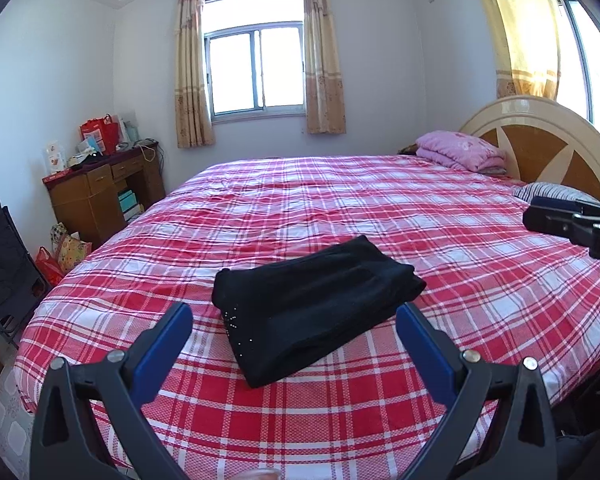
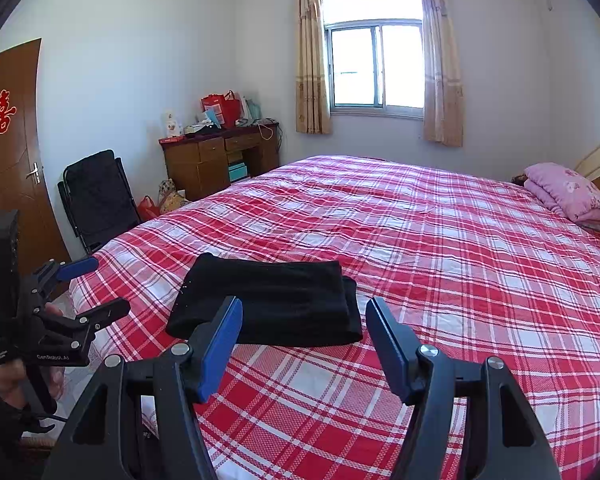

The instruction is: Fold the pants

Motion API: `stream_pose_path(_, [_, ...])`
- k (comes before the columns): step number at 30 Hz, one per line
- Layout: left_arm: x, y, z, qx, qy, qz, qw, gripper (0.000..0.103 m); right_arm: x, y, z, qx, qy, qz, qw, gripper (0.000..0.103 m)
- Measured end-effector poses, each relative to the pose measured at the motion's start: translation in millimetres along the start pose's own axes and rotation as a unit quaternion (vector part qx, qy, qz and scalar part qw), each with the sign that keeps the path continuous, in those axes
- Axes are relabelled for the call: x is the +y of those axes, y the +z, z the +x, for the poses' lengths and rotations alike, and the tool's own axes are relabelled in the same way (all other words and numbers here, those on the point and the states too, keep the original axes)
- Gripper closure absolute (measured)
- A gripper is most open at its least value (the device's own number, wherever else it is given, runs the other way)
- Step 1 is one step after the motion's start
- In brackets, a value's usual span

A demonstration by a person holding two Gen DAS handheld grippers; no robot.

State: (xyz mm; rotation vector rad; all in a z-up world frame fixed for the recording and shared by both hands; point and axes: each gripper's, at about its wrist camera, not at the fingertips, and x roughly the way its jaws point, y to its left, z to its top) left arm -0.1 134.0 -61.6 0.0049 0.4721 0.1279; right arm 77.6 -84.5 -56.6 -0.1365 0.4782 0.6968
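Black pants lie folded into a compact rectangle on the red plaid bed, near its front edge. My left gripper hovers just short of them, its blue pads wide apart and empty. From the right wrist view the pants sit just ahead of my right gripper, which is open with nothing between its pads. The left gripper shows there at the left, held in a hand, jaws apart. The right gripper's tip pokes in at the right edge of the left wrist view.
A folded pink quilt and a striped pillow lie by the headboard. A wooden desk with bags stands by the far wall, a black folding chair beside it, a door at the left.
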Motion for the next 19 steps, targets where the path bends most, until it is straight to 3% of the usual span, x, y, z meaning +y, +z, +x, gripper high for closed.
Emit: stream_pose_path(19, [1.7,-10.1,5.5,0.003,0.029,0.000,0.9996,0.000,0.6,-2.3,1.5,0.005,-0.001,-0.002,1.000,0.037])
